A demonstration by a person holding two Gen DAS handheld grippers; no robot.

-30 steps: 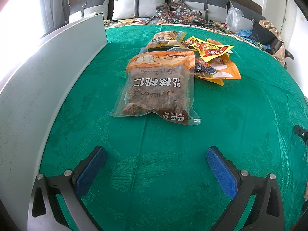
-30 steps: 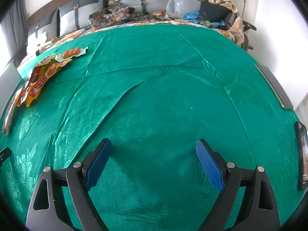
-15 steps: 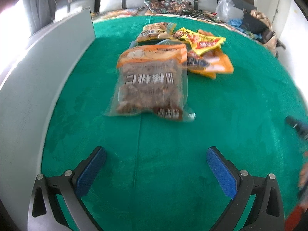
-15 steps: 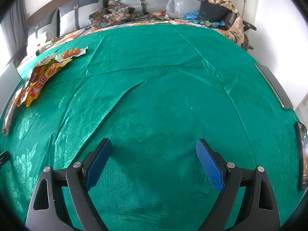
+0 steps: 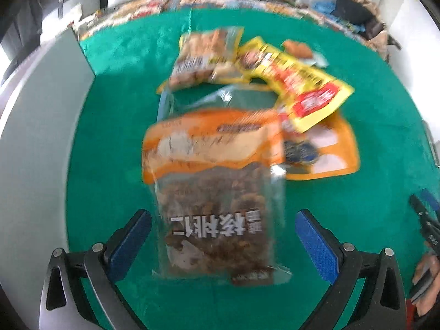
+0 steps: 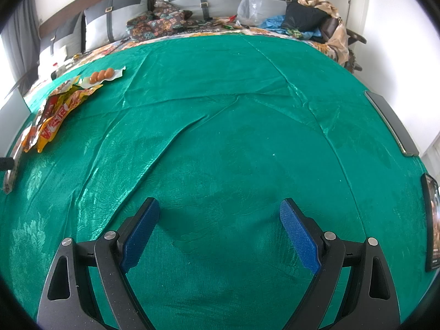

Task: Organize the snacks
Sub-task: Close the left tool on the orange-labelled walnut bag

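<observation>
Fingers of the left gripper (image 5: 223,232) stand released, now straddling the walnut bag (image 5: 217,206), which earlier lay well ahead. Approach step, I judge; next comes lowering and pinching. Beyond lie the yellow packet (image 5: 297,82) and others. Right gripper (image 6: 219,232) hangs spread over bare green cloth (image 6: 233,137).

The clear walnut bag (image 5: 217,209) carries large white Chinese characters, upside down in the left wrist view: 琥珀核桃仁. Print on the yellow packet (image 5: 299,82) and the other snack packs is too blurred to read.
</observation>
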